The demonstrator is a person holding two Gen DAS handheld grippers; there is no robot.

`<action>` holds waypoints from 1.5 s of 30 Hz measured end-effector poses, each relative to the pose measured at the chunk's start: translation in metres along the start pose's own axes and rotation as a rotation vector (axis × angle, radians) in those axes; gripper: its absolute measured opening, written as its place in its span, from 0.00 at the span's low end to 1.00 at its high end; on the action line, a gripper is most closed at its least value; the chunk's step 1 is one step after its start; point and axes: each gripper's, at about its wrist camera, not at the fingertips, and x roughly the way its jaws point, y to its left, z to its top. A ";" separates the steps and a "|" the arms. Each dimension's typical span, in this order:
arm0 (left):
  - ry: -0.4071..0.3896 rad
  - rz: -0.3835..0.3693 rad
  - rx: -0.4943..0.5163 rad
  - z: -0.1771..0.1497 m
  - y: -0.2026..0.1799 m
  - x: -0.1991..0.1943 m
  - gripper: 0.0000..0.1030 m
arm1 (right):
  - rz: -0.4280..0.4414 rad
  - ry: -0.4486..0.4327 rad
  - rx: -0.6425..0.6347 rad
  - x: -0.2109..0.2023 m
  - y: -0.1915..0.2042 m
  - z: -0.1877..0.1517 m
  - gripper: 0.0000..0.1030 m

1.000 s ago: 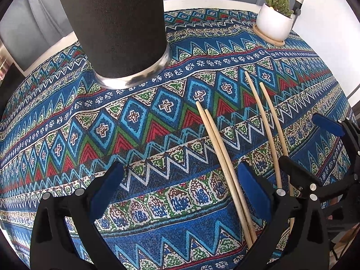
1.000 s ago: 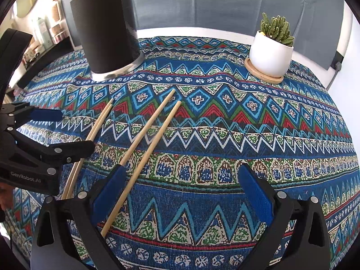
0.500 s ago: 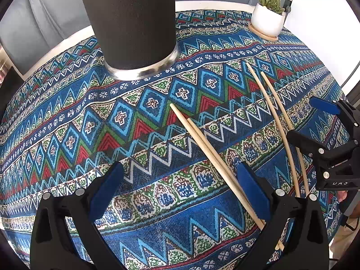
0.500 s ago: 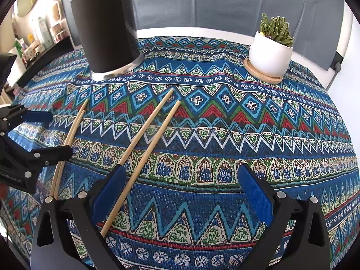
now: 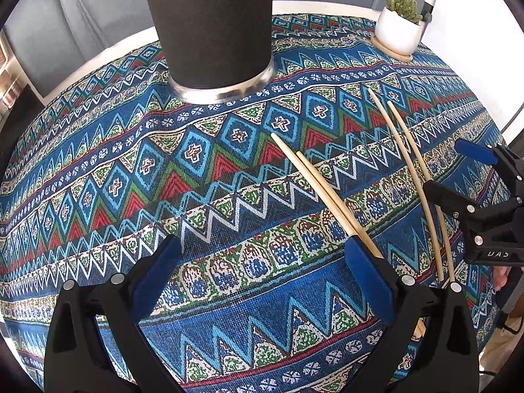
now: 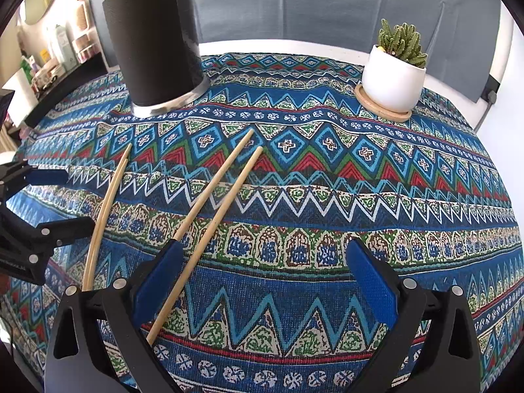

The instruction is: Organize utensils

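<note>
The left hand-held gripper (image 5: 262, 278) hovers low over the patterned cloth (image 5: 229, 281) with its blue pads spread apart, holding nothing. One pair of chopsticks (image 5: 322, 193) lies on the surface just beside its right finger. The right hand-held gripper (image 6: 265, 275) is spread wide too, empty, and a second pair of chopsticks (image 6: 216, 203) runs past its left finger. Farther off stands a black holder (image 6: 157, 49), and to its right a small potted cactus (image 6: 394, 75).
</note>
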 end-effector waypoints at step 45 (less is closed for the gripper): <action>-0.114 -0.050 0.092 -0.037 0.028 -0.030 0.59 | 0.045 0.003 -0.082 -0.015 -0.030 -0.003 0.05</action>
